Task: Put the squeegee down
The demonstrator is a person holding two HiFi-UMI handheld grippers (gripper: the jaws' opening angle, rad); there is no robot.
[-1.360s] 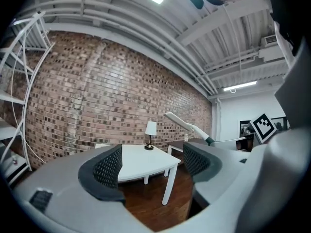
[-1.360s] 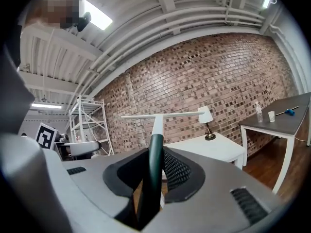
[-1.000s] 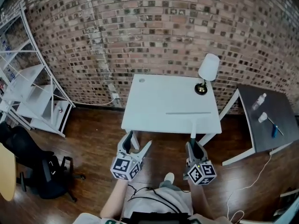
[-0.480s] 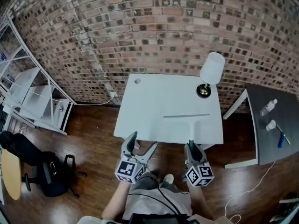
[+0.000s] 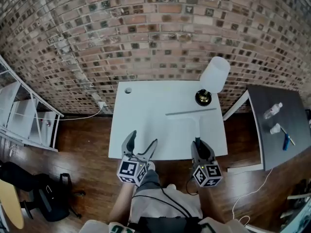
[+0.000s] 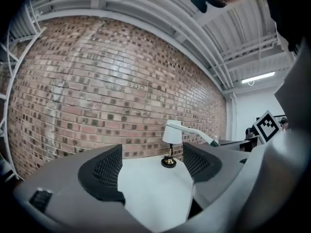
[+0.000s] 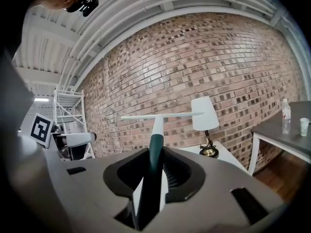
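Note:
The squeegee [image 5: 195, 121] has a dark green handle, a white neck and a long thin blade [image 7: 160, 116]. My right gripper [image 5: 198, 144] is shut on its handle and holds it out level over the front right part of the white table [image 5: 146, 115]. The blade lies crosswise above the tabletop, just in front of the lamp [image 5: 210, 81]. My left gripper [image 5: 142, 143] stands open at the table's front edge, left of the squeegee, with nothing between its fingers [image 6: 102, 171].
A white-shaded lamp with a brass base [image 7: 209, 151] stands at the table's back right corner. A dark side table [image 5: 277, 125] with bottles is at the right. White metal shelving [image 5: 19, 120] stands at the left. A brick wall [image 5: 155, 38] runs behind the table.
Both grippers have moved forward to the table; the squeegee's blade now reaches further over the tabletop, close to the lamp. The jaws stand as before.

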